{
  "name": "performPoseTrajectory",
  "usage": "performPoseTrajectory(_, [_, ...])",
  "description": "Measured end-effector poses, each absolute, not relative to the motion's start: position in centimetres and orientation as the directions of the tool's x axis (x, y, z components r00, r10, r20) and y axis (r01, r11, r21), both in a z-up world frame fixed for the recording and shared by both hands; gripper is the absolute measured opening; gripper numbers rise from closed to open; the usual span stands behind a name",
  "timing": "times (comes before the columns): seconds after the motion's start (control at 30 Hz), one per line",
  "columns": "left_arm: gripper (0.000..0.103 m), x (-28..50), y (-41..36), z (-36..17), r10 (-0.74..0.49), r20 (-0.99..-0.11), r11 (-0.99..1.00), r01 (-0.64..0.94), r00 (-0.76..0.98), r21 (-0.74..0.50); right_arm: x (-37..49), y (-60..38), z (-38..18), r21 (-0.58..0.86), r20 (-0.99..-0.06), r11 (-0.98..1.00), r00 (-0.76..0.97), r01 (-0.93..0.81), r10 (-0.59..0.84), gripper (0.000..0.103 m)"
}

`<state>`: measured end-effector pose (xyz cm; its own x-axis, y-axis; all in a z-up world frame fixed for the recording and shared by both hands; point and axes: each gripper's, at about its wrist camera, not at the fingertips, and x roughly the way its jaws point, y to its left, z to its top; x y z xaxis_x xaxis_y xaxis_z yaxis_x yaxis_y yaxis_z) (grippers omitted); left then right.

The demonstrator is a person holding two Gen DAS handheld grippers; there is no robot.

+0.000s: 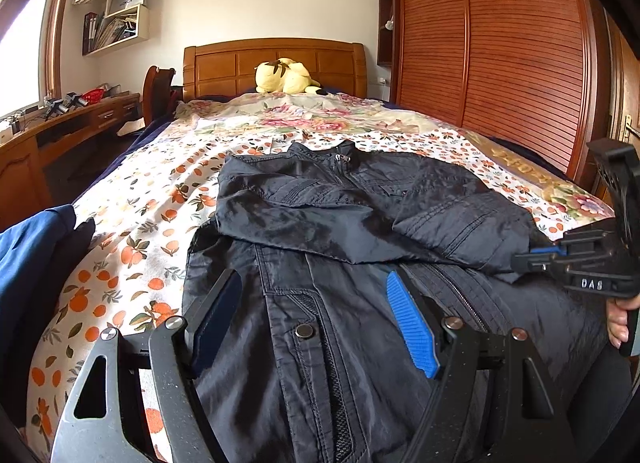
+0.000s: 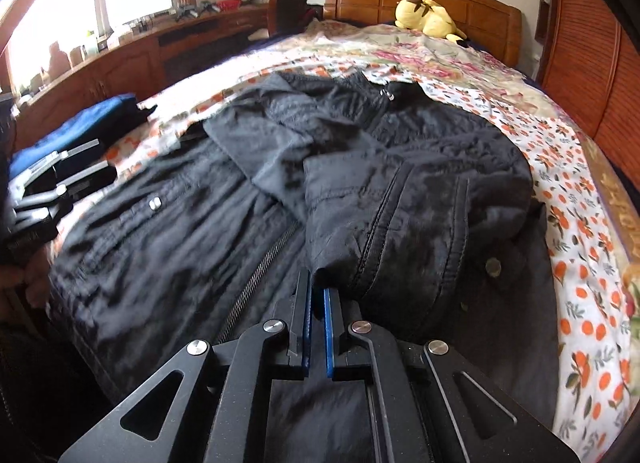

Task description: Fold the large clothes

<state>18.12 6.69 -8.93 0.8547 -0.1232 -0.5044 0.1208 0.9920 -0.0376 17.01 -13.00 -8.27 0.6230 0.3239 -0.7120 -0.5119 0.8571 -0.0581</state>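
The black jacket (image 1: pixel 360 263) lies front-up across the near half of the bed (image 1: pixel 132 231), collar toward the headboard at twelve o'clock, hem toward me at six. Both sleeves look already folded in: they cross the chest in a thick band, and the right one's cuff (image 2: pixel 344 271) ends right at the tips of the right gripper (image 2: pixel 317 295). That claw is pinched together, blades almost touching, seemingly with the cuff edge nipped between them, though I can't be sure fabric is really caught. The left gripper (image 1: pixel 316 303) stands wide apart, hovering low over the jacket's lower front near the pocket snap (image 1: pixel 304 331), clamped on nothing.

So I'd judge the sleeve stage is about finished. What's left is the body fold: hem up toward the collar, perhaps again to make a compact bundle. A blue garment (image 1: pixel 36 247) sits at nine o'clock by the bed's edge; whether it is done or waiting I can't tell.
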Motion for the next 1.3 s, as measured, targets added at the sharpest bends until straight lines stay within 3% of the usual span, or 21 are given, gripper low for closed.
performPoseTrajectory(0.23, [0.076, 17.7, 6.3, -9.0, -0.122, -0.504, 0.992, 0.125, 0.855, -0.028, 14.7, -11.8, -5.9, -0.074, -0.685, 0.854, 0.649, -0.514, 0.331, 0.01])
performPoseTrajectory(0.3, [0.076, 17.6, 6.3, -9.1, -0.122, -0.505, 0.992, 0.124, 0.855, -0.029, 13.6, -12.5, -5.4, -0.081, -0.669, 0.855, 0.664, -0.511, 0.334, 0.016])
performPoseTrajectory(0.37, [0.076, 17.4, 6.3, -9.2, -0.122, -0.506, 0.992, 0.124, 0.854, -0.028, 13.0, -13.1, -4.8, -0.08, -0.655, 0.859, 0.677, -0.505, 0.337, 0.034])
performPoseTrajectory(0.47, [0.076, 17.0, 6.3, -9.2, -0.122, -0.505, 0.992, 0.125, 0.854, -0.028, 13.1, -14.2, -4.1, -0.054, -0.64, 0.871, 0.686, -0.489, 0.346, 0.047])
performPoseTrajectory(0.83, [0.076, 15.9, 6.4, -9.4, -0.124, -0.506, 0.991, 0.128, 0.853, -0.027, 16.5, -16.5, -5.1, -0.06, -0.658, 0.926, 0.712, -0.374, 0.244, 0.05])
performPoseTrajectory(1.3, [0.076, 14.7, 7.6, -9.3, -0.126, -0.497, 0.992, 0.123, 0.859, -0.039, 22.4, -14.2, -8.8, 0.151, -0.754, 0.922, 0.561, -0.357, 0.341, 0.052])
